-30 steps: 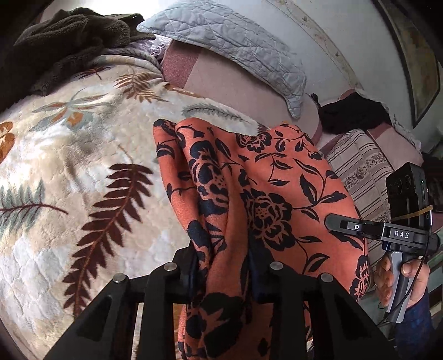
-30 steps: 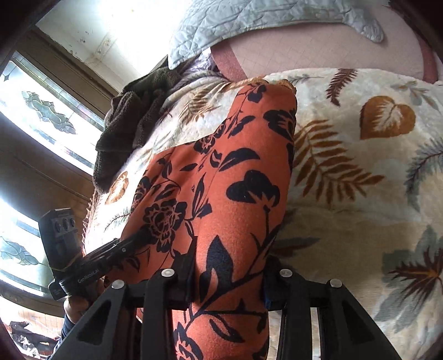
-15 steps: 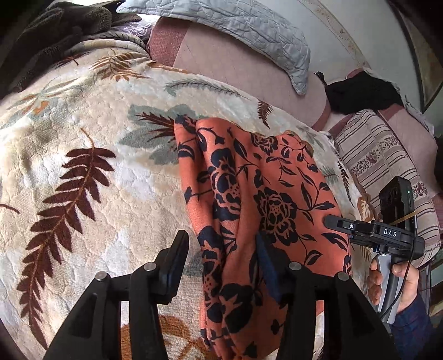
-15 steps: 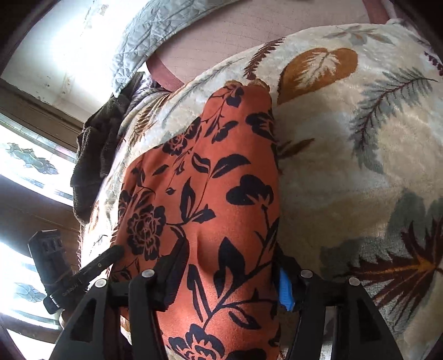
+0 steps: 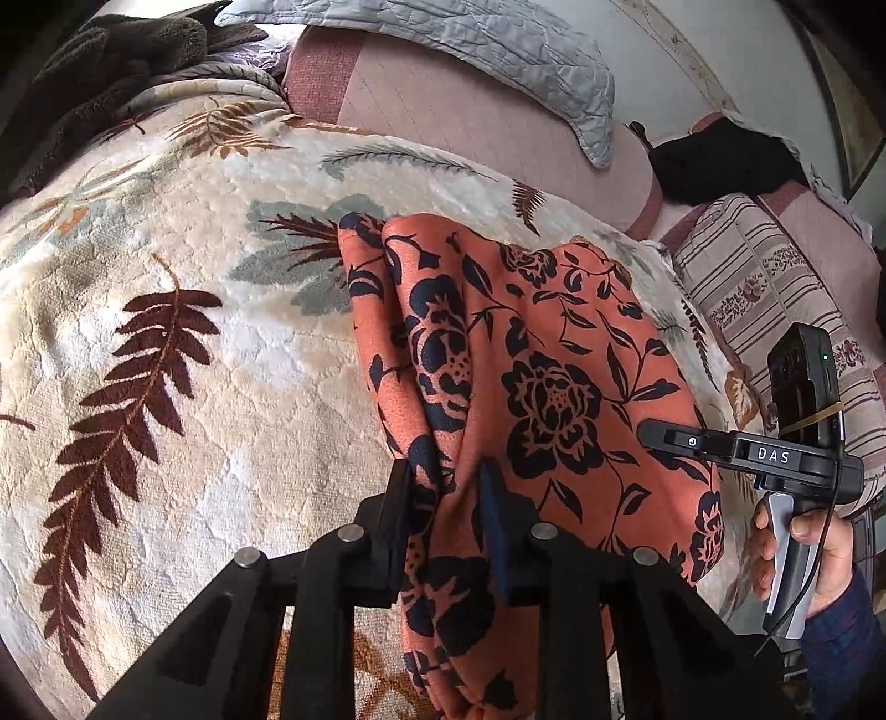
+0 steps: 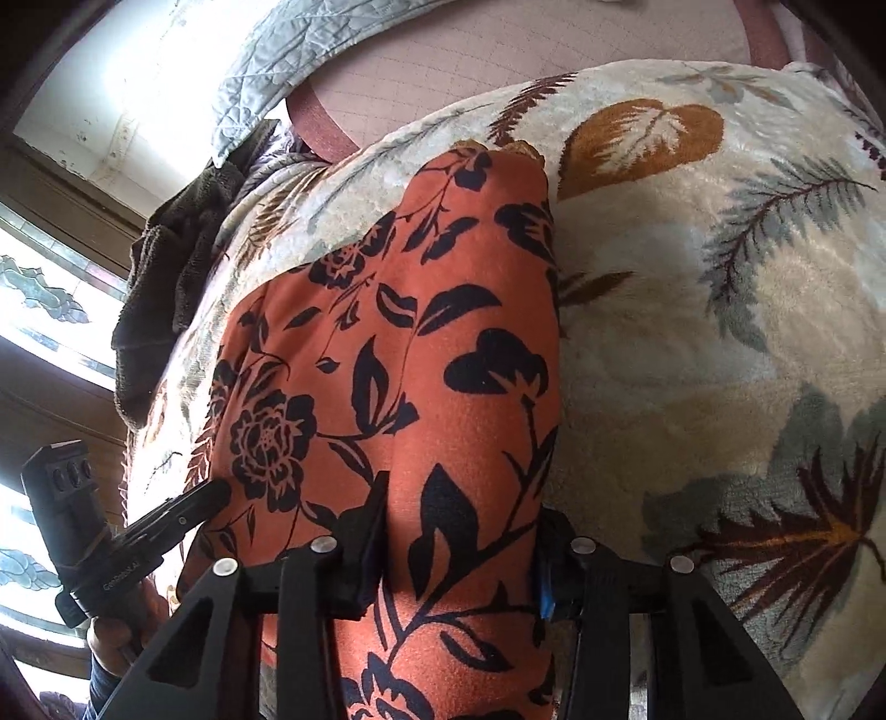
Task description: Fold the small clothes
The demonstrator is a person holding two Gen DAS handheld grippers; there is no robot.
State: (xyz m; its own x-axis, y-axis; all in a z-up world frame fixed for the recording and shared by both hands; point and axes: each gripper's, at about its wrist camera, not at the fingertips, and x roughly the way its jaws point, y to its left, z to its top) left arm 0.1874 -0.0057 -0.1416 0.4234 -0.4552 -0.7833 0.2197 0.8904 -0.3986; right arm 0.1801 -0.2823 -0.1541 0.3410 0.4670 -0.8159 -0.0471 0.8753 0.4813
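On the leaf-print blanket [image 5: 166, 266], both tongs are closing, pinching the orange floral garment [image 5: 554, 343]

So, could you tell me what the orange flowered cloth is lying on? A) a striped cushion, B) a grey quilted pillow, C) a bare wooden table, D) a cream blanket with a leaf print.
D: the orange flowered cloth is spread over the cream blanket with brown and grey-green leaves, while the grey pillow and striped cushion lie off to the sides.
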